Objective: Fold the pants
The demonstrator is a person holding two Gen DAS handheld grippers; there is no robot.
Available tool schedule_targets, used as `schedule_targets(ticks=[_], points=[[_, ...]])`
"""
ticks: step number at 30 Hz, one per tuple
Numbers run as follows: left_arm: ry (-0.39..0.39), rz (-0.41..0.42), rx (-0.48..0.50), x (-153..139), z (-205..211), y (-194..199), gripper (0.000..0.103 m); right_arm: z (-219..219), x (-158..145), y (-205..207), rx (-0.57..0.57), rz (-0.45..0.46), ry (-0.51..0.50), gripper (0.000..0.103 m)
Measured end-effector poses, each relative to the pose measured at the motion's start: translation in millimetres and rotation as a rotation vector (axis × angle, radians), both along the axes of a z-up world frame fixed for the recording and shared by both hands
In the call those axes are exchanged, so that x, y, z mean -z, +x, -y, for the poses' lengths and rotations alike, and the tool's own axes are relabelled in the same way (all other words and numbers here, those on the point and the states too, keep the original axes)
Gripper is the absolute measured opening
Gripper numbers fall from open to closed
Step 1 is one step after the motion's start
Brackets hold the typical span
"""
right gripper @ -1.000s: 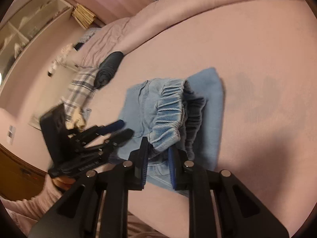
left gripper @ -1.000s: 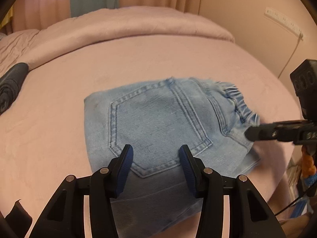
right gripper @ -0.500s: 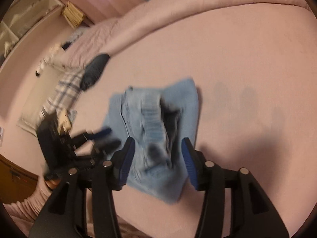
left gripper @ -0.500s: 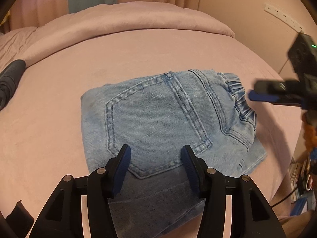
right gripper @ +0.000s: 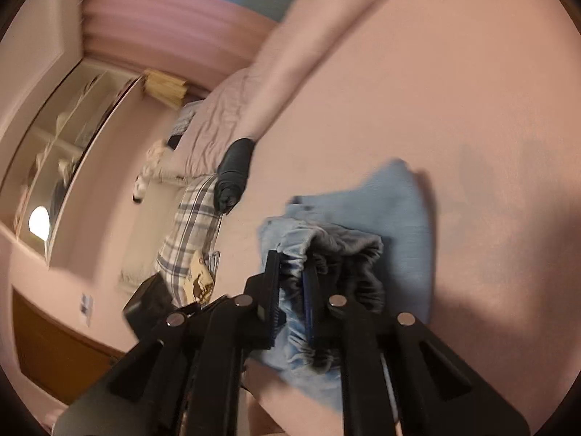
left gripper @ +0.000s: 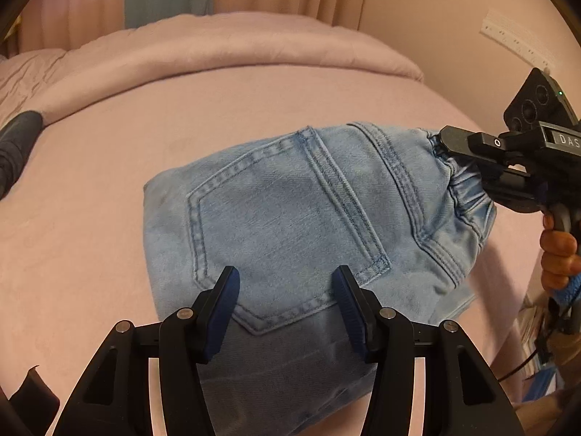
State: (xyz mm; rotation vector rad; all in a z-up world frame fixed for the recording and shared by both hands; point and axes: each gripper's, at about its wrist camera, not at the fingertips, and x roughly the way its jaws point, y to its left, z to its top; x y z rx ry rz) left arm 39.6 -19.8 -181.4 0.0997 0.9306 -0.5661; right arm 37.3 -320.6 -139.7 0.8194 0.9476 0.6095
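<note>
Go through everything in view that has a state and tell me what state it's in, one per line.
Jeans: folded into a compact stack on the bed, back pocket up.
Waistband: pinched in the right gripper, lifted a little.
Right gripper: jaws shut on the waistband.
Left gripper: jaws open, above the jeans' near edge, holding nothing.
Dark roll: rolled up, at the bed's edge.

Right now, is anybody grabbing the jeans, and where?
Yes. The right hand-held gripper is shut on the jeans at the stretchy waistband. The left hand-held gripper is open, holding nothing.
</note>
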Motion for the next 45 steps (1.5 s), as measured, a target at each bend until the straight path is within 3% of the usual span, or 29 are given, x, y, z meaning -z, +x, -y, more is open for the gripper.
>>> schedule_targets(ticks=[4,7,8,9,11,15,17,19,21,23,24,26,28,29,32,33,38,45], points=[[0.023,0.003,0.035,5.9,5.0,2.3,0.057,3.6,-12.7,-7.6,0.043,0.013,-0.045,0.010],[0.095,-0.003,0.053,21.5,12.7,6.2,0.060,-1.7,9.5,0.0,0.061,-0.063,-0.196,0.013],[0.095,0.005,0.054,19.7,13.2,5.9,0.060,0.6,23.9,3.3,0.079,-0.107,-0.226,0.023],[0.092,0.001,0.052,17.3,12.3,6.1,0.060,4.4,31.3,6.4,0.096,-0.129,-0.234,0.039],[0.083,-0.017,0.043,12.6,7.0,6.0,0.061,10.5,27.8,5.4,0.123,-0.150,-0.208,0.045],[0.081,0.002,0.024,1.7,-6.0,-1.4,0.061,5.2,-19.8,-5.6,0.153,-0.004,-0.418,0.045],[0.056,0.010,-0.005,-3.7,-16.1,-8.5,0.061,-2.8,-40.3,-10.4,0.101,0.093,-0.384,0.045],[0.021,0.003,-0.040,-6.4,-28.9,-12.5,0.061,-21.7,-44.4,-12.5,-0.004,0.127,-0.344,0.043],[0.011,0.000,-0.083,-4.0,-43.3,-13.4,0.061,-36.7,-31.3,-13.7,-0.087,0.111,-0.365,0.028],[0.021,-0.015,-0.116,-0.4,-53.6,-12.6,0.061,-53.3,2.1,-9.7,-0.146,0.010,-0.499,0.023],[0.014,-0.026,-0.131,0.9,-59.1,-11.7,0.061,-56.1,19.0,-7.5,-0.154,-0.019,-0.544,0.009],[-0.017,-0.048,-0.152,1.0,-69.6,-10.7,0.061,-45.3,28.9,-5.5,-0.123,-0.001,-0.487,0.004],[-0.052,-0.048,-0.165,-2.4,-79.2,-11.7,0.061,-32.1,26.0,0.1,-0.098,-0.064,-0.376,0.009],[-0.061,-0.048,-0.170,-3.1,-83.3,-11.9,0.061,-25.3,18.0,-0.3,-0.080,-0.063,-0.328,0.015],[-0.109,-0.073,-0.206,-0.8,-91.6,-6.6,0.061,-9.2,-1.7,-19.7,-0.055,0.000,-0.285,0.051],[-0.138,-0.097,-0.219,1.4,-92.5,-2.3,0.061,-3.7,-7.1,-27.4,-0.044,0.009,-0.276,0.055],[-0.407,-0.286,-0.257,22.3,-112.2,15.3,0.066,16.2,10.3,-35.4,0.035,-0.088,-0.279,0.060],[-0.463,-0.350,-0.242,34.4,-106.7,23.9,0.066,15.2,39.9,-21.1,0.033,-0.187,-0.215,0.060]])
